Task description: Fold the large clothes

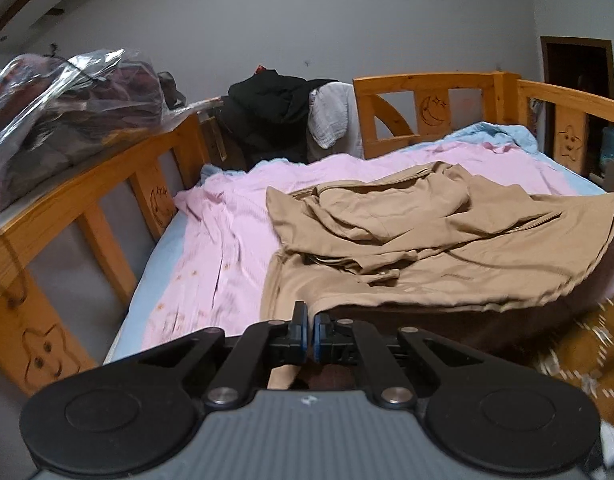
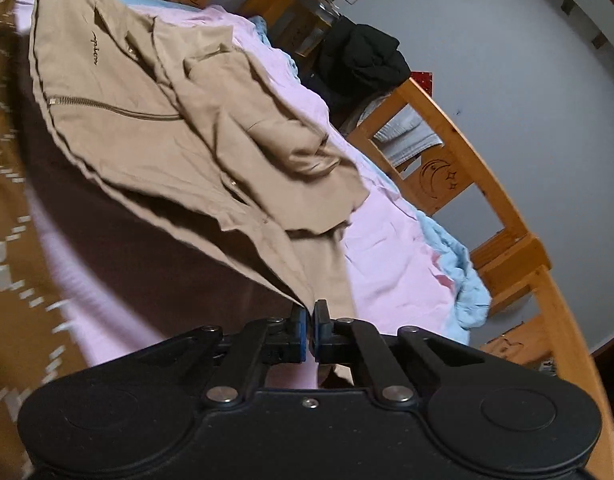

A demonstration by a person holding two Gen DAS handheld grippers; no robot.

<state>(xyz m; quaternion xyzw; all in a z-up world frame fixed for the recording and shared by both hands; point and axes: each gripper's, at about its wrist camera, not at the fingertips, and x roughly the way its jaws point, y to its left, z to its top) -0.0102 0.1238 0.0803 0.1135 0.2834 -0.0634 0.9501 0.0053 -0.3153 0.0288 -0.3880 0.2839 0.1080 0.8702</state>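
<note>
A large tan jacket (image 1: 447,240) lies crumpled on a bed, its near hem lifted so the dark brown lining (image 1: 467,324) shows beneath. My left gripper (image 1: 310,316) is shut on the hem's left part, and tan cloth hangs below its fingers. In the right wrist view the jacket (image 2: 167,128) shows a zip and a small embroidered word. Its lower corner runs down into my right gripper (image 2: 310,312), which is shut on it, with the lining (image 2: 147,248) stretched to the left.
A pink sheet (image 1: 227,240) covers the bed over a light blue blanket (image 2: 459,276). Wooden rails (image 1: 407,92) fence the bed. Black clothes (image 1: 275,116) hang on the far rail. A clear bag of clothes (image 1: 67,112) sits left. A brown patterned blanket (image 1: 587,352) lies nearby.
</note>
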